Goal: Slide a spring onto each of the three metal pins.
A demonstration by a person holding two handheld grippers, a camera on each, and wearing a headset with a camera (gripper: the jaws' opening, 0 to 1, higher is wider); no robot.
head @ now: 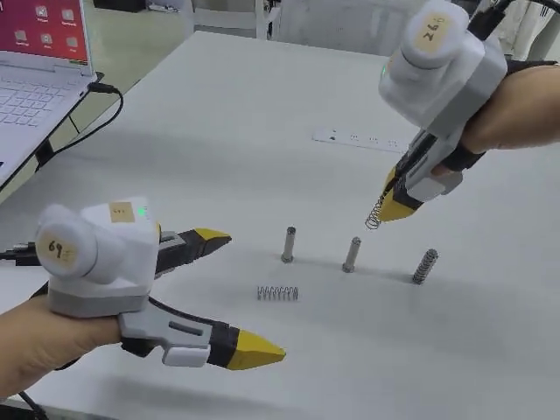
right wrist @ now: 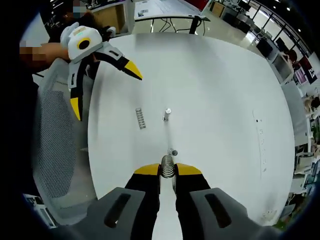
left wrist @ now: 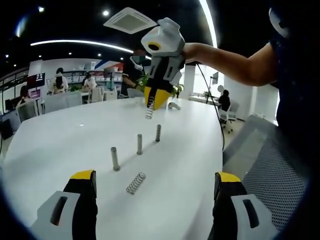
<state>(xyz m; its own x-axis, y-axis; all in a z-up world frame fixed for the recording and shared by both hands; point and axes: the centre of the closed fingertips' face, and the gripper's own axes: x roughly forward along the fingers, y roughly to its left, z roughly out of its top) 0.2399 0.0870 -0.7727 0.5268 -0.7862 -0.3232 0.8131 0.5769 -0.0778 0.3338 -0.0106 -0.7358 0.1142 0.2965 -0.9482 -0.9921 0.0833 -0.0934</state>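
Laptop [head: 35, 61] cut off at left edge; power strip [head: 363, 138] farther back. Spring [head: 376, 213] clamped by R gripper [head: 395, 210] above mid pin [head: 352, 255], apart. L gripper [head: 249, 296] released, loose spring [head: 278, 293] near. Third spring [head: 425, 265] upright at right; pin inside not discernible.

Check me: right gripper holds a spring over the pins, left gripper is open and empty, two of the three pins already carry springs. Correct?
Not quite: only the right-end pin carries a spring, per the head view; the middle pin and left pin are bare. The rest holds: right gripper holds a second spring, left gripper open and empty.
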